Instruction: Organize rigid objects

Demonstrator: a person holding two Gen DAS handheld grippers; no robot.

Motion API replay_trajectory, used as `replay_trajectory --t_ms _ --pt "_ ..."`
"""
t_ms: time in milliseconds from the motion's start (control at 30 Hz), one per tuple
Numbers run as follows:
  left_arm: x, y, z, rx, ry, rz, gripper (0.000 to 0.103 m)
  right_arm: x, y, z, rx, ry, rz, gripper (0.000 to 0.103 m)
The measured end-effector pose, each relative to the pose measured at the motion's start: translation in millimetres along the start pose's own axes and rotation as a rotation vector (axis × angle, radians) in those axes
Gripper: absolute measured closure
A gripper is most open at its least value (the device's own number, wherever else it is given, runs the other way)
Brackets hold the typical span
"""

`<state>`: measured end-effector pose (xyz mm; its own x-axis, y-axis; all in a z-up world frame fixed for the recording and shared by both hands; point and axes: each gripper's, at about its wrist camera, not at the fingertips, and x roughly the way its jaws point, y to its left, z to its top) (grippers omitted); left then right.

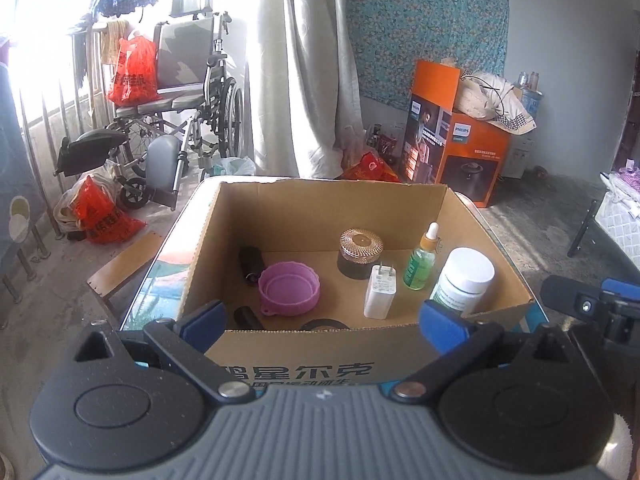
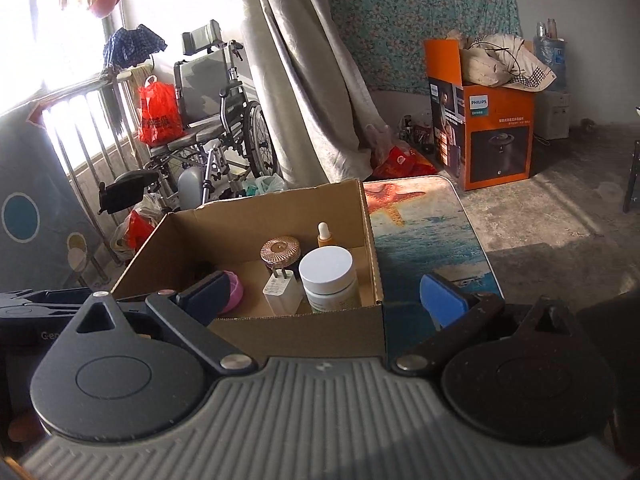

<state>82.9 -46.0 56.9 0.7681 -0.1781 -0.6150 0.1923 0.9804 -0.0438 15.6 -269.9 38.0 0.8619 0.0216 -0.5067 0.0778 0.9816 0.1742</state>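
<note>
Cardboard box (image 1: 328,344) filled the frame's centre on the table (image 2: 424,240), keeping the jar (image 1: 464,280), dropper bottle (image 1: 420,264), charger (image 1: 380,292) and pink lid (image 1: 289,289) together. Left gripper (image 1: 324,320) and right gripper (image 2: 320,300) hung spread and empty at the near wall, probably finished loading.

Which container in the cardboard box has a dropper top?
The small green glass bottle with the white dropper, standing between the gold-lidded jar and the white-capped jar.
</note>
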Motion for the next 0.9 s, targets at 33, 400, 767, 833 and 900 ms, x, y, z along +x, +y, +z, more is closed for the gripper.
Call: replay_trajectory --t_ms 33,400,767,833,900 --pt "1 2 0 -0.004 0.006 0.004 0.000 3 3 -1 -0.010 0.009 -0.005 0.001" --pt "14 10 -2 -0.017 0.057 0.080 0.000 49 41 -4 -0.082 0.114 -0.014 0.001" --pt "22 17 -1 -0.030 0.087 0.081 0.000 75 53 -3 -0.090 0.155 -0.031 0.001" --pt "22 16 -1 -0.030 0.090 0.084 0.000 75 52 -3 -0.094 0.155 -0.027 0.001" --pt "22 16 -2 -0.030 0.090 0.088 0.000 72 51 -5 -0.099 0.153 -0.024 0.001"
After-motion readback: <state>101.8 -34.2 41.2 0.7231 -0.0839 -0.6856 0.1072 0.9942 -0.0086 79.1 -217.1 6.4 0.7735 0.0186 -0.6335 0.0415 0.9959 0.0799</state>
